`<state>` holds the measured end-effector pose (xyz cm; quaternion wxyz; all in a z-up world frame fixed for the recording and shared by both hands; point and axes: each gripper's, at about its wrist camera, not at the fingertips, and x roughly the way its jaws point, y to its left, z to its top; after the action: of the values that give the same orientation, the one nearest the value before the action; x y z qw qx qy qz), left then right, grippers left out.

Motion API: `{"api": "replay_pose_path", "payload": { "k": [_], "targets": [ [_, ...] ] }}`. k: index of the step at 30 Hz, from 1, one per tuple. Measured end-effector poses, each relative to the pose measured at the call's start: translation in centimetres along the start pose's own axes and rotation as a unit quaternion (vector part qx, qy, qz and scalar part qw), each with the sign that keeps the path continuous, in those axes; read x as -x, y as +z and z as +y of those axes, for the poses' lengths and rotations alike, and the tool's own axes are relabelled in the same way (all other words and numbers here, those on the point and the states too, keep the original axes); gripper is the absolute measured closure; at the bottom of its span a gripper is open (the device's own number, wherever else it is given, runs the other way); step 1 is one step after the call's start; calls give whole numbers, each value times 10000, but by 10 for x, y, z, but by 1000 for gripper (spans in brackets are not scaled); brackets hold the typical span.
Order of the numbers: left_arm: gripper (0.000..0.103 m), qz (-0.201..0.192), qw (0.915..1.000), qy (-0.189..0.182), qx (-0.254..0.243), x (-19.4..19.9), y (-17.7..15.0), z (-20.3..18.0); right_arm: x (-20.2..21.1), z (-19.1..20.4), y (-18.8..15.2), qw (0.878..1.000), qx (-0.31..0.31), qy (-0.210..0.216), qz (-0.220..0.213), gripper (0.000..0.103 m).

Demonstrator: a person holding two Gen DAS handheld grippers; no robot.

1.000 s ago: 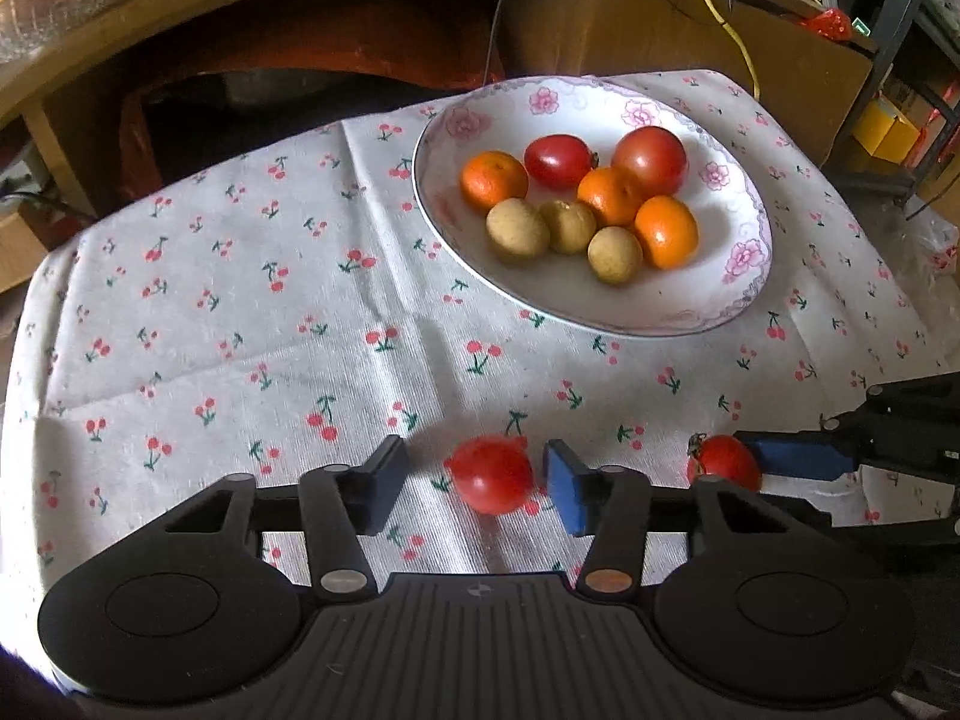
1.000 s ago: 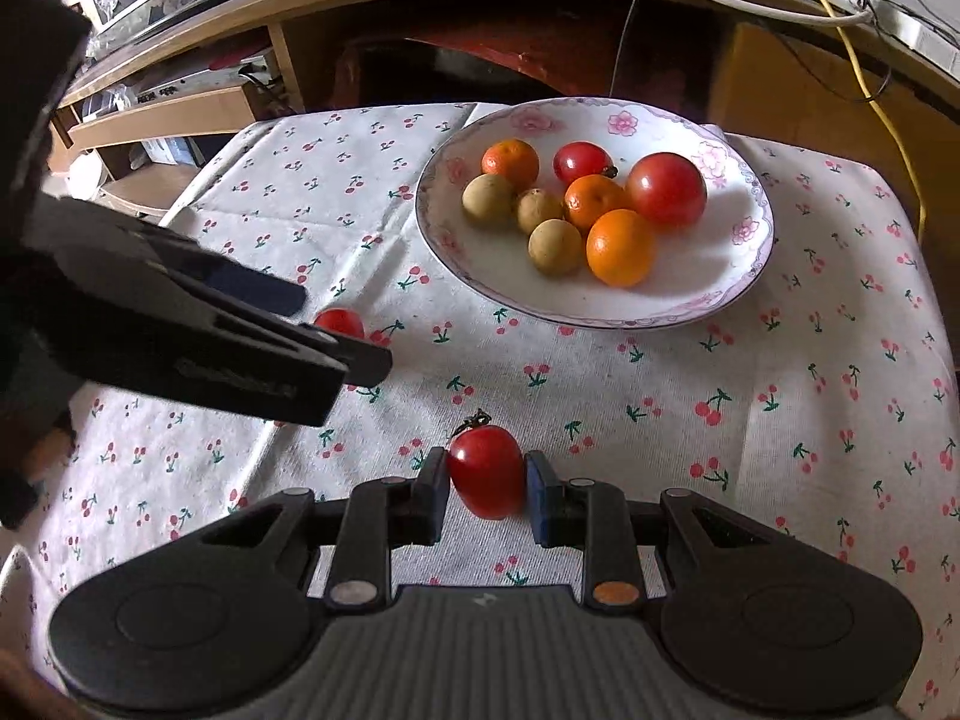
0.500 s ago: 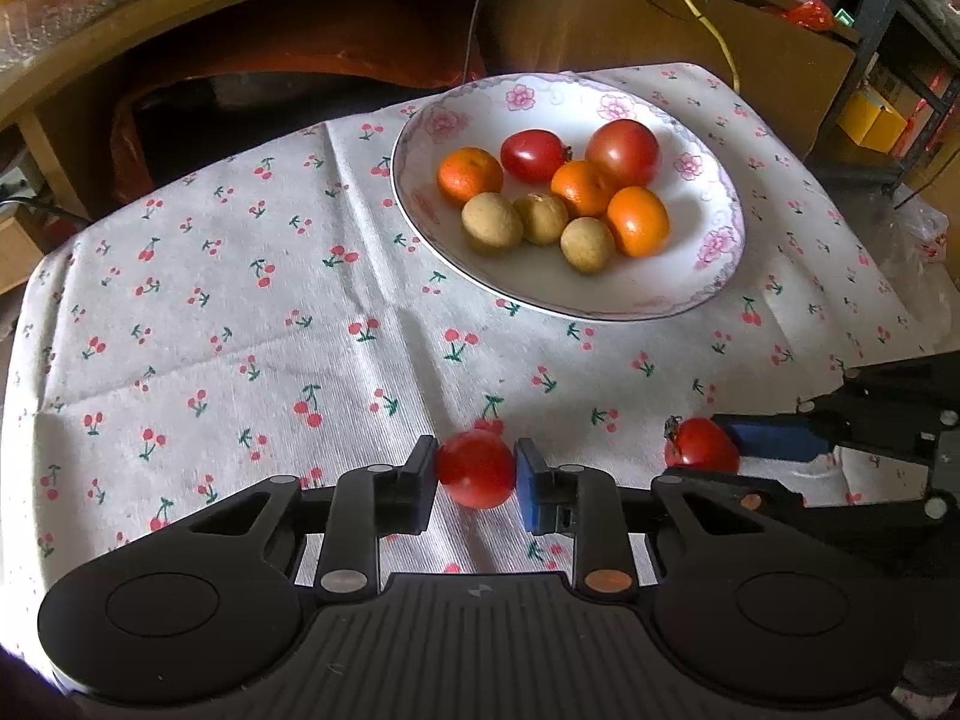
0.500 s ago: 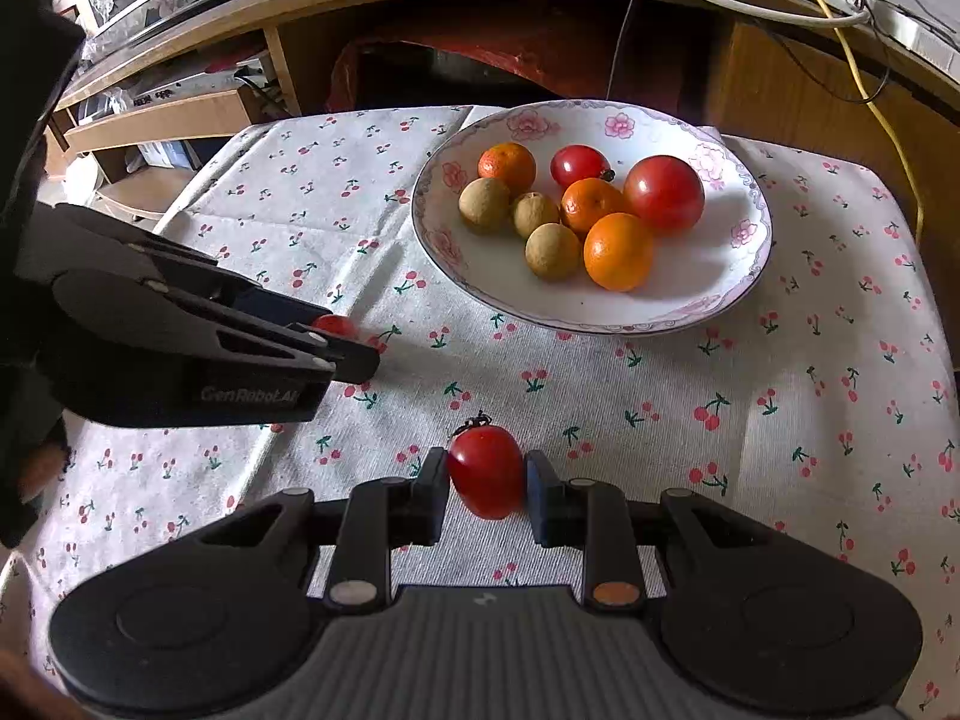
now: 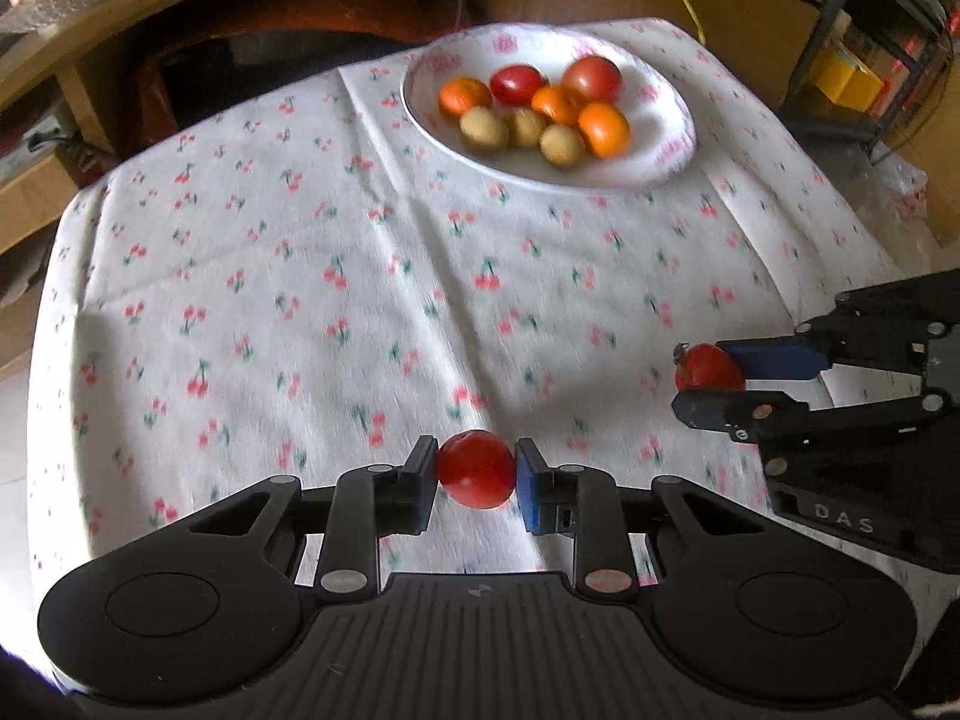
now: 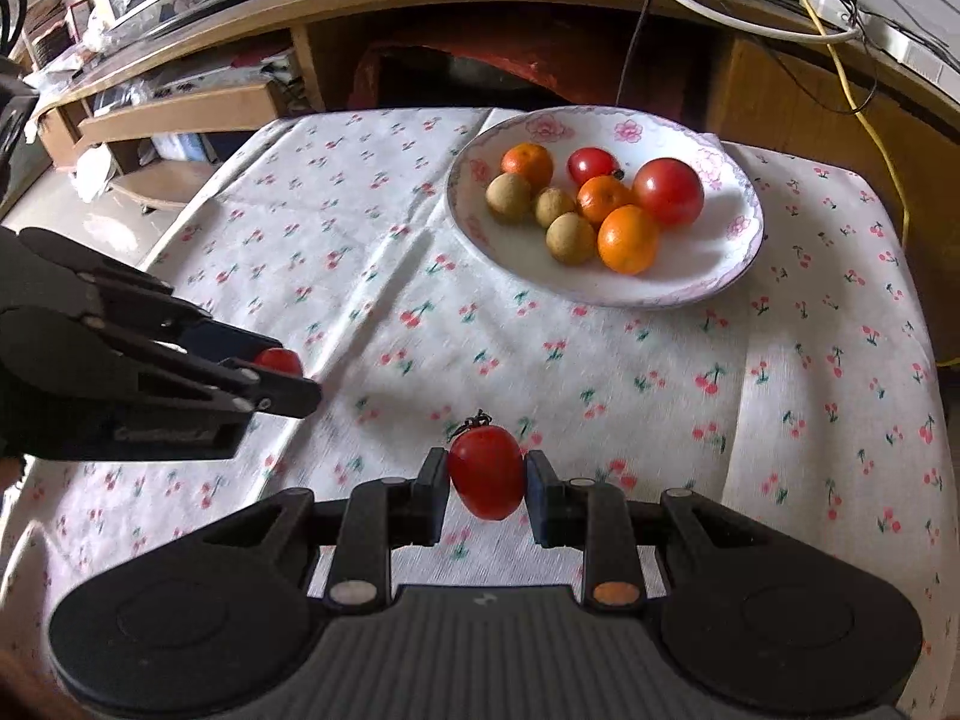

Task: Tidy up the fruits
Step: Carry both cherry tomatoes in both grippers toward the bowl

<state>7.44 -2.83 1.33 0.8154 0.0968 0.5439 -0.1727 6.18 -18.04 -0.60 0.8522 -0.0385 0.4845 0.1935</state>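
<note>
Cherry-print cloth; 2 tomatoes gripped.

A plate sat at the far right of the cloth-covered worktop, with fruit clustered inside it. Nearer the camera, well apart from the plate, each claw held one tomato above the cloth, left claw and right claw side by side.

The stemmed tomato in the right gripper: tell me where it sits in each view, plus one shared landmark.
Left wrist view: stemmed tomato at the right edge, clamped in the right gripper.
Right wrist view: the tomato bottom centre, pinched between the fingers.
Shared landmark: the floral plate of fruit beyond it.
</note>
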Motion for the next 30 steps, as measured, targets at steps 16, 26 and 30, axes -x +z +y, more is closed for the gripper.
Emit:
{"api": "replay_pose_path", "payload": {
  "k": [16, 26, 30],
  "targets": [
    [68, 192, 9997, -31, -160, -4, -22, -13, -1, 29, -24, 9990, 384, -26, 225, 76],
    [68, 66, 9999, -51, -151, 4, -14, -14, 5, 31, -14, 9993, 359, -37, 121, 76],
    [68, -30, 9999, -88, -117, 10, -10, -15, 10, 31, -12, 9994, 332, -57, 69, 76]
  ]
}}
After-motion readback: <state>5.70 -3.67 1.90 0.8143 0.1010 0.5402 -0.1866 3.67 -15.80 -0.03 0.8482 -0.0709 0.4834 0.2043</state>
